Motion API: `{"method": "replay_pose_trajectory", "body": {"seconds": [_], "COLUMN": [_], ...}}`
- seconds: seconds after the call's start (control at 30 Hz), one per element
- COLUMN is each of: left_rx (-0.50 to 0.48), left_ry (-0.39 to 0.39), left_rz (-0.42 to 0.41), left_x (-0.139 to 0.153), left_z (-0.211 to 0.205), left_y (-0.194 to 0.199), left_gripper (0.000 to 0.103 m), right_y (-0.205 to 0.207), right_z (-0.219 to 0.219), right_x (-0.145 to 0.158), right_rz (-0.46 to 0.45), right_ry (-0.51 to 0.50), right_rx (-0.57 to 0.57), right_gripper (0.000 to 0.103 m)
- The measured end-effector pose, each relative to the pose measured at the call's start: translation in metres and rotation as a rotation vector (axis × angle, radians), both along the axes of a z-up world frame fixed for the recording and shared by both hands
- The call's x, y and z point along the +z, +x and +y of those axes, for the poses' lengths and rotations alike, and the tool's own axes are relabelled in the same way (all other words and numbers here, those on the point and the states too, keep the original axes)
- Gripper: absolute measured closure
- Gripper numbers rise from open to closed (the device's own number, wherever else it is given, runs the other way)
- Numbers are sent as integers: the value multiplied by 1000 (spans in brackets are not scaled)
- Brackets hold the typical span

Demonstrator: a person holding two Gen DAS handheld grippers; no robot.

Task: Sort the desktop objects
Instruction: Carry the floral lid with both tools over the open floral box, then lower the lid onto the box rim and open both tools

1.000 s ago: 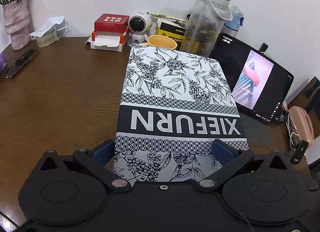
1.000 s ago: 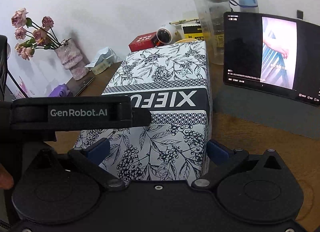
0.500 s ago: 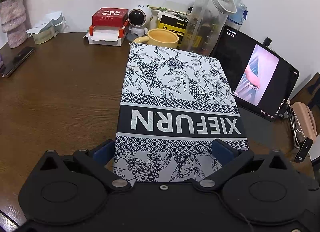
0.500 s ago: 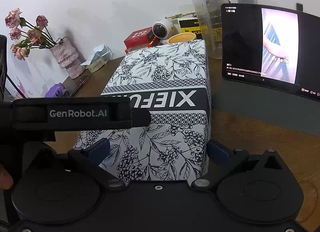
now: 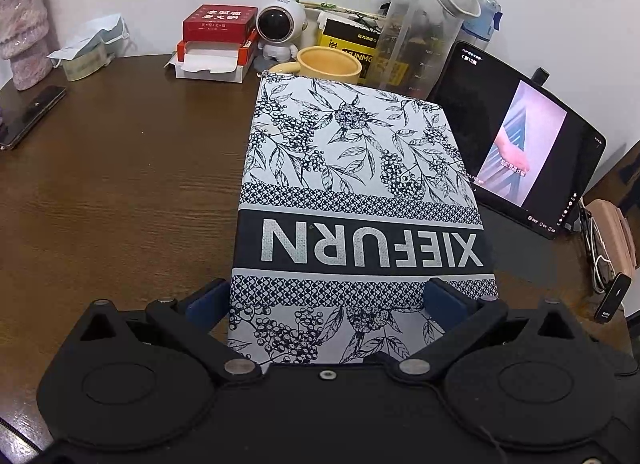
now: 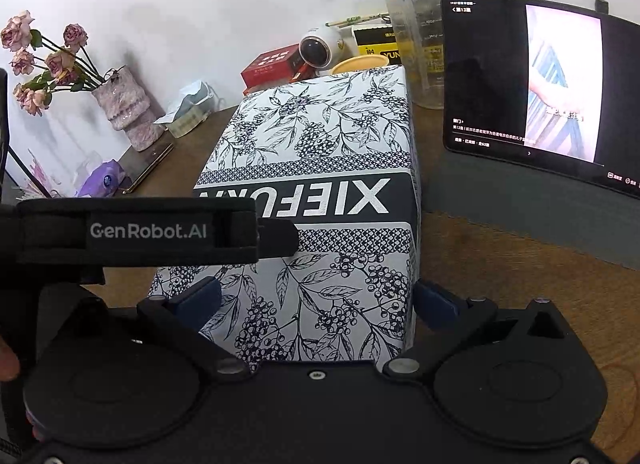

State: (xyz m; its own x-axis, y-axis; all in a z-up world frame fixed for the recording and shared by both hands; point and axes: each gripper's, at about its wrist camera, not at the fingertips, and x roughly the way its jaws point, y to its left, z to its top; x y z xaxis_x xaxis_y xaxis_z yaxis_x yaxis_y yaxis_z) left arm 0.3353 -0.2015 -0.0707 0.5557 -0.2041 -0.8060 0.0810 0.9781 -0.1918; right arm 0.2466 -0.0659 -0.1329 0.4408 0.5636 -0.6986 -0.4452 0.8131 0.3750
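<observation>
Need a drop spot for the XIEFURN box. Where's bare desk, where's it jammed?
Bare wood lies left of the patterned box, bordered by the phone, vase and red box. A smaller strip lies right of the box, before the tablet. The back edge is crowded: yellow mug, astronaut figurine, big bottle.
</observation>
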Motion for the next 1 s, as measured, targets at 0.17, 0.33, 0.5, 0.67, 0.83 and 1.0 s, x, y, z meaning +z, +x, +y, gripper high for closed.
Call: {"method": "replay_pose_trajectory", "body": {"seconds": [0.17,0.33,0.5,0.67,0.83,1.0], "left_rx": [1,-2,-6,-2,0,-25], "left_ry": [0,-8,6,55,43,62], "left_rz": [12,34,11,2,14,38], "left_x": [-3,-4,3,4,1,-3], "left_z": [-1,1,4,6,9,6], "left_y": [4,9,18,35,47,57], "left_gripper": [0,0,1,1,1,0], "right_y": [3,6,16,33,50,63], "right_z": [0,0,-4,-10,-8,0], "right_x": [-2,-2,0,3,7,6], "right_rz": [8,17,25,22,21,44], "right_ry": [0,1,0,-13,-24,-47], "right_rx": [-2,2,10,-26,-10,7], "right_gripper": [0,1,4,5,15,20]}}
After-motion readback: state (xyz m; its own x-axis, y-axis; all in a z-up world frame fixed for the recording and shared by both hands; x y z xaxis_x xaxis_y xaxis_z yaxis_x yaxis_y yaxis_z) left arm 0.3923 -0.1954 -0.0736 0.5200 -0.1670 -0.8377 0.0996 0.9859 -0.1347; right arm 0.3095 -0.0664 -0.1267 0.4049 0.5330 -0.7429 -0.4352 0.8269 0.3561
